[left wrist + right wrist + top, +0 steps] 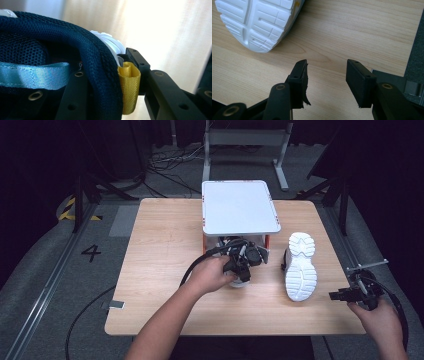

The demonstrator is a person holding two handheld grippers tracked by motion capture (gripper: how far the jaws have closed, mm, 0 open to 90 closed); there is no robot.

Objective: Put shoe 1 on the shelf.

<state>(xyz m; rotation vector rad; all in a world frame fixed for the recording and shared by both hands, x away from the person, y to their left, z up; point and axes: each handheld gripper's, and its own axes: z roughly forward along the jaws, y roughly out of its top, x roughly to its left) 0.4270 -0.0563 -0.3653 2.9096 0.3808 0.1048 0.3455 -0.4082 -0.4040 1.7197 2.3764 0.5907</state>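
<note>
From above, my left tongs [243,268] clamp a shoe [239,281] at mid-bench [160,245], before a white stand [240,207]. Left gripper view: they pinch its navy collar [100,75] at a yellow loop [129,87]. Right gripper view: right tongs [325,82] gape empty near an upturned shoe [257,22].

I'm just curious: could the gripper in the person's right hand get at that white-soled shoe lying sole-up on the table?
Probably yes. The right gripper has open, empty jaws pointing toward the shoe, with only bare table between them. The left gripper is busy with another shoe.
</note>
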